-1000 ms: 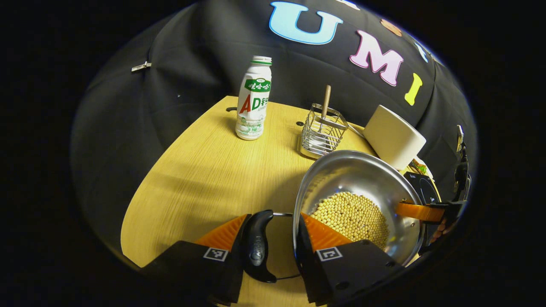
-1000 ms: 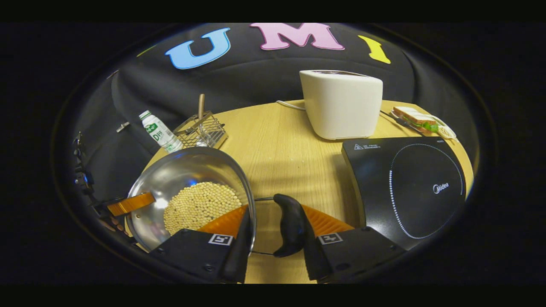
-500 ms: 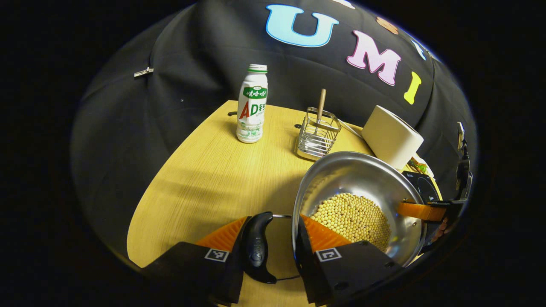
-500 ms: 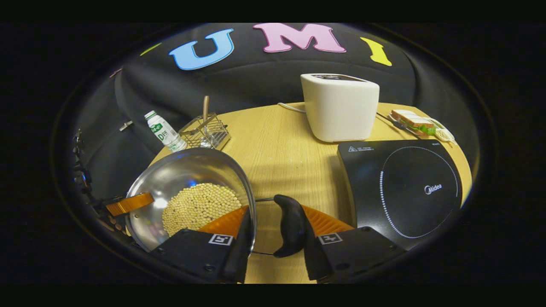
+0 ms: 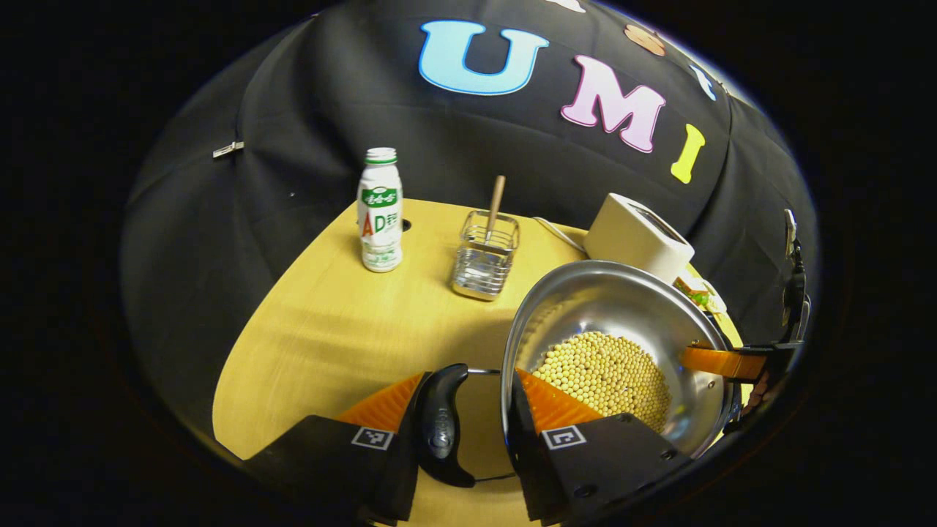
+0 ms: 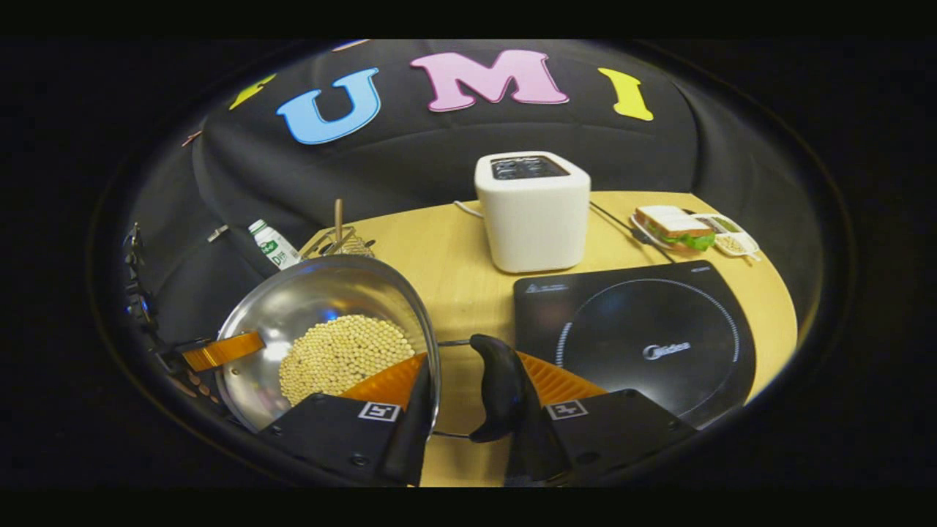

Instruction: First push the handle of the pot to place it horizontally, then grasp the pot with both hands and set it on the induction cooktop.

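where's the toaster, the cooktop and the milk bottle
toaster point(image 6: 533, 219): right gripper view, front face
induction cooktop point(image 6: 644, 322): right gripper view, glass top inside the ring
milk bottle point(image 5: 381, 212): left gripper view, label

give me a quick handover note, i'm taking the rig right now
Left tool: holding the pot's left handle.
Right tool: holding the right handle.
Pot with soybeans is gripped on both sides, left of the induction cooktop; whether it is clear of the table is unclear.
Done: handles horizontal, both grasps.
Left: carry it over the cooktop, set down, release.
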A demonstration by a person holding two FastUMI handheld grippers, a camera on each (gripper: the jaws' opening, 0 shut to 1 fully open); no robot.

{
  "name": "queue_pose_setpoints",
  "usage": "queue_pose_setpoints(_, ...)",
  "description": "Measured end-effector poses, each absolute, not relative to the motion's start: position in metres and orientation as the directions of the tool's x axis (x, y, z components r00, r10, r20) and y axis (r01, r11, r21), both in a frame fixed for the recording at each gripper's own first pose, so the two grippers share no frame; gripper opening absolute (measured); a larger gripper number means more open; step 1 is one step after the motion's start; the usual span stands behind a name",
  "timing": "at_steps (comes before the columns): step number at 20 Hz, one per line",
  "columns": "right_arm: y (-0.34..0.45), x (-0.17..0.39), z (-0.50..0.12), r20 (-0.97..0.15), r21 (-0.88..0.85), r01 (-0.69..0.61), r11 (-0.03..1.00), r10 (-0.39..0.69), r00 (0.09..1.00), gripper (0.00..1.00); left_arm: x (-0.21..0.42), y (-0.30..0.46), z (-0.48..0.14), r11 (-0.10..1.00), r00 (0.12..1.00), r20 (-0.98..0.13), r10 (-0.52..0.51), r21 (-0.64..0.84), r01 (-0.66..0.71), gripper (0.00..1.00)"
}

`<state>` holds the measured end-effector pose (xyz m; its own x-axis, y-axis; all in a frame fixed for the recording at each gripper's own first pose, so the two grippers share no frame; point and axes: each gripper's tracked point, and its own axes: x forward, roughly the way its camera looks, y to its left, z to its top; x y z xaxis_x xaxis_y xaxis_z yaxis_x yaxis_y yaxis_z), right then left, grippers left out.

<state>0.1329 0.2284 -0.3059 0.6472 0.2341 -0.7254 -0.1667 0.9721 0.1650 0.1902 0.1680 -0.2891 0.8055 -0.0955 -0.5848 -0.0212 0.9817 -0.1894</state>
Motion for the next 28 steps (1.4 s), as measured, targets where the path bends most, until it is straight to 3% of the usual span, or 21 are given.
queue_pose_setpoints(4, 0.178, 0.141, -0.282, -0.715, 0.158, -0.139, 0.978, 0.210, 0.667, 0.57, 0.197, 0.116, -0.268, 0.981, 0.813, -0.570, -0.123, -0.191, 0.015, 0.60)
queue_pose_setpoints(5, 0.166, 0.143, -0.278, -0.714, 0.159, -0.131, 0.978, 0.206, 0.669, 0.53, 0.199, 0.105, -0.264, 0.982, 0.816, -0.564, -0.128, -0.187, 0.024, 0.59)
queue_pose_setpoints(6, 0.154, 0.145, -0.275, -0.711, 0.161, -0.123, 0.979, 0.202, 0.673, 0.57, 0.201, 0.093, -0.260, 0.982, 0.815, -0.563, -0.133, -0.186, 0.031, 0.59)
queue_pose_setpoints(15, 0.052, 0.166, -0.265, -0.714, 0.185, -0.059, 0.981, 0.175, 0.677, 0.57, 0.222, -0.014, -0.243, 0.985, 0.812, -0.563, -0.157, -0.150, 0.086, 0.59)
queue_pose_setpoints(28, -0.045, 0.191, -0.294, -0.736, 0.169, -0.049, 0.984, 0.159, 0.659, 0.57, 0.244, -0.115, -0.279, 0.980, 0.793, -0.584, -0.173, -0.183, 0.079, 0.60)
